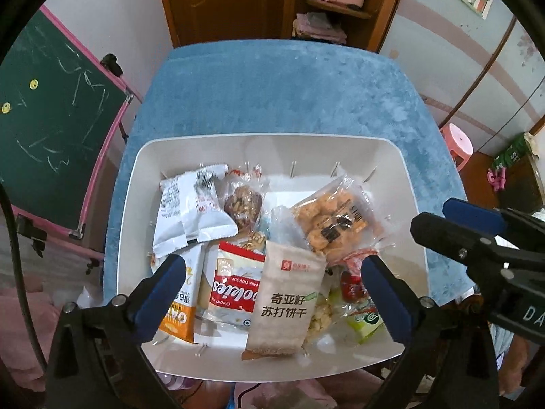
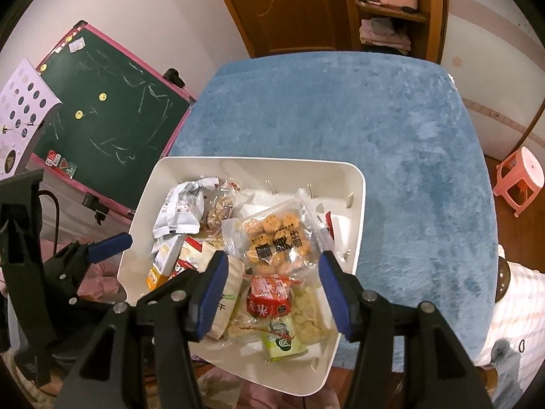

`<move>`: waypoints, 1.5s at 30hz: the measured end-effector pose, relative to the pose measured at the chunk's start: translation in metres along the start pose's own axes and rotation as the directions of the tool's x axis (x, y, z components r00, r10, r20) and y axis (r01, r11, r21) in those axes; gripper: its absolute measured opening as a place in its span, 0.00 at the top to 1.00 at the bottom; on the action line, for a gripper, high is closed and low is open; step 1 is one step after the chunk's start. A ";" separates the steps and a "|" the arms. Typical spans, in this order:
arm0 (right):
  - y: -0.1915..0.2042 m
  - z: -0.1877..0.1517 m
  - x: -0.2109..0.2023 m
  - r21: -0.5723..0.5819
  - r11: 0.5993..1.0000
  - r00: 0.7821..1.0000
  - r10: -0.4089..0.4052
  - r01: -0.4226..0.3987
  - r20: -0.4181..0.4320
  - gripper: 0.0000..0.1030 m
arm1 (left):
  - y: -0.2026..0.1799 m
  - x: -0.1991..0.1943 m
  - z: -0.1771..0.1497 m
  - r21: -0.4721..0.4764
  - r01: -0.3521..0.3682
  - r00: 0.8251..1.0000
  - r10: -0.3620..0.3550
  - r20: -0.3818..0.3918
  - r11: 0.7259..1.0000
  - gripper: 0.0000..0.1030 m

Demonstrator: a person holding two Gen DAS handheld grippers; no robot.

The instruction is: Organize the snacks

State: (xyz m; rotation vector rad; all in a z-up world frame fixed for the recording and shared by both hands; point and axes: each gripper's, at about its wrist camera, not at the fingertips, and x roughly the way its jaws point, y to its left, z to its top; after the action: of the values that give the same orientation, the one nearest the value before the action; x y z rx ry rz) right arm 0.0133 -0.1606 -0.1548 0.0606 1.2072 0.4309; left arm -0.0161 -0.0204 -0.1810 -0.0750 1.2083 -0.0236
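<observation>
A white tray (image 1: pixel 402 170) full of snack packets sits on the blue cloth at the near left of the table; it also shows in the right wrist view (image 2: pixel 357 204). Among them are a beige cracker packet (image 1: pixel 282 296), a red-and-white Pobbies packet (image 1: pixel 235 283), white packets (image 1: pixel 190 211), a clear bag of golden puffs (image 1: pixel 333 221) and a red packet (image 2: pixel 270 296). My left gripper (image 1: pixel 272 272) is open and empty, hovering over the tray's near half. My right gripper (image 2: pixel 274 279) is open and empty above the red packet; it also shows in the left wrist view (image 1: pixel 442 218).
The blue plush cloth (image 2: pixel 391 136) covers the table beyond and right of the tray. A green chalkboard (image 2: pixel 112 119) with a pink frame stands at the left. A pink stool (image 2: pixel 517 177) stands at the right. A wooden door and shelf are behind.
</observation>
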 end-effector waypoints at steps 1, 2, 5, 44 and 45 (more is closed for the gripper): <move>0.000 0.000 -0.002 0.001 1.000 1.000 -0.002 0.002 0.005 0.46 | -0.002 -0.003 0.001 0.004 0.001 1.000 -0.001 0.006 1.000 0.01; -0.001 0.000 -0.005 0.001 1.000 1.000 -0.004 0.004 0.013 0.46 | -0.003 -0.005 0.001 0.006 0.002 1.000 -0.002 0.011 1.000 0.01; -0.002 0.000 -0.014 0.004 1.000 0.999 -0.011 0.011 0.037 0.46 | -0.007 -0.014 0.004 0.014 0.005 1.000 -0.005 0.026 1.000 0.01; -0.008 0.019 -0.156 0.115 0.981 0.915 -0.188 0.157 0.356 0.33 | -0.050 -0.136 0.059 -0.015 -0.040 0.966 0.042 0.256 0.999 0.01; -0.009 0.019 -0.155 0.113 0.980 0.916 -0.193 0.163 0.351 0.33 | -0.048 -0.137 0.059 -0.024 -0.038 0.965 0.043 0.260 0.999 0.01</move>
State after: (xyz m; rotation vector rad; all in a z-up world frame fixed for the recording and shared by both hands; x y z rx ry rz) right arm -0.0110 -0.2199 -0.0118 0.0951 0.8565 0.1978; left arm -0.0084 -0.0578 -0.0289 -0.0673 0.9460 0.0331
